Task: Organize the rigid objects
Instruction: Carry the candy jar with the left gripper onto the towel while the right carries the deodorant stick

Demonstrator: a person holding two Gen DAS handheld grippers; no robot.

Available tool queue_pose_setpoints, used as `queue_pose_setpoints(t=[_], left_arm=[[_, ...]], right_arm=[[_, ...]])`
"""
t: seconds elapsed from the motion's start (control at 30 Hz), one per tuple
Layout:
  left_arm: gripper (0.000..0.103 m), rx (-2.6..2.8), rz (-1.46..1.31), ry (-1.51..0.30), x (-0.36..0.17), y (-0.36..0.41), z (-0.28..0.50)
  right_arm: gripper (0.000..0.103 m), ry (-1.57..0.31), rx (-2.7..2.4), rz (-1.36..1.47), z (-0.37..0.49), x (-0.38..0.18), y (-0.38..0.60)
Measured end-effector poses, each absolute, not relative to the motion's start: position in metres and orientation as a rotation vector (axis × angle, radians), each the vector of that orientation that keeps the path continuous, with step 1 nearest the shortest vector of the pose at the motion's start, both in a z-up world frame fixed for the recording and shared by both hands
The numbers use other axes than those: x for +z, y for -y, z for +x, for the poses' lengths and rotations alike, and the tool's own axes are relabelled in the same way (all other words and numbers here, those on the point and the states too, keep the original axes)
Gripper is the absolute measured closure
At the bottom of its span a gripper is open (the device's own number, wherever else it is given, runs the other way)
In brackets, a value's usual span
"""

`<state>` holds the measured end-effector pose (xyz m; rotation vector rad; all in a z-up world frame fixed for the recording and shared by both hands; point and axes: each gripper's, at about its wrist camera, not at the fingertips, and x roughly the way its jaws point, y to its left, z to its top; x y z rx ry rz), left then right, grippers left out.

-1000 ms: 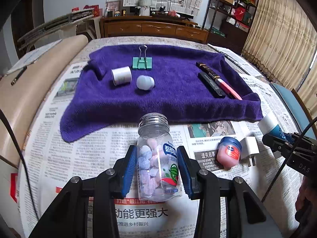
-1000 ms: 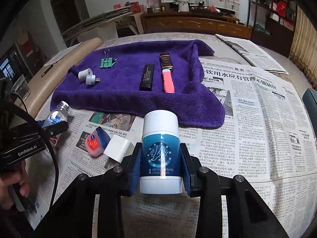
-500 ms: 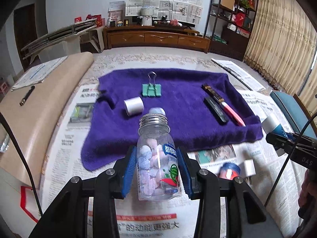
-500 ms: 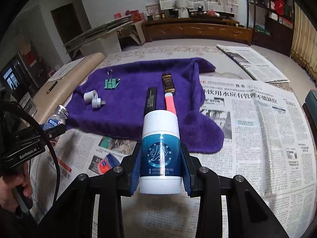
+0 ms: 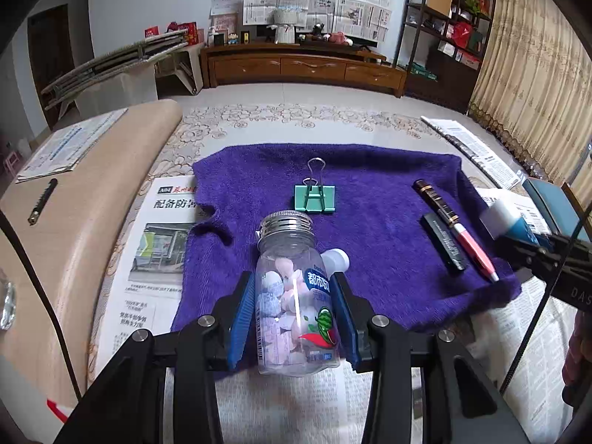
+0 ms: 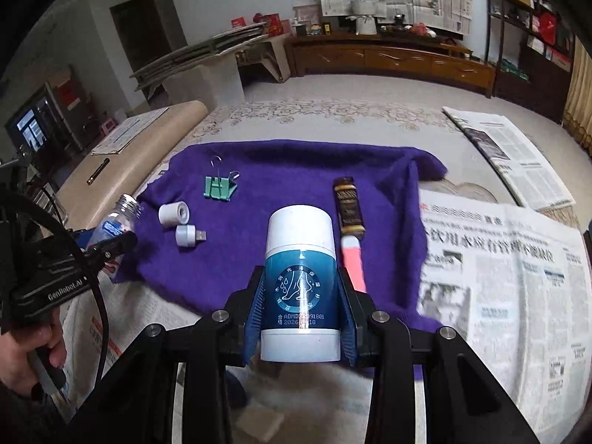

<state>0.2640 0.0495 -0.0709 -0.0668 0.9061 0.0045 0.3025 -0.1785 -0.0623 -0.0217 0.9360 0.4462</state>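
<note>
Left gripper (image 5: 294,309): jaws clamped on the clear candy bottle (image 5: 294,296), lower centre of the left wrist view.
Candy bottle: upright, ribbed silver screw cap on, part-filled with pink, white and lilac candies; held above the near edge of the purple towel (image 5: 370,229).
Right gripper (image 6: 300,309): jaws closed around the blue-and-white tube (image 6: 300,281), lower centre of the right wrist view.
Tube: upright, white cap on top, contents hidden; held over the towel's near edge.
On the towel: green binder clip (image 5: 315,199) at centre; white roll (image 6: 174,214) and white USB adapter (image 6: 188,236) at left; brown case (image 6: 347,207), black stick (image 5: 444,242) and pink pen (image 5: 475,253) at right.
Surface: newspapers (image 6: 510,277) under the towel.
</note>
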Motion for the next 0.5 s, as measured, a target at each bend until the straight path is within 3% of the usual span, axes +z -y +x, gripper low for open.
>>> queue_pose_setpoints(t=[0.5], left_arm=[[0.064, -0.017, -0.05, -0.995, -0.098, -0.05, 0.294]], right_arm=[[0.067, -1.005, 0.522, -0.098, 0.35, -0.096, 0.113]])
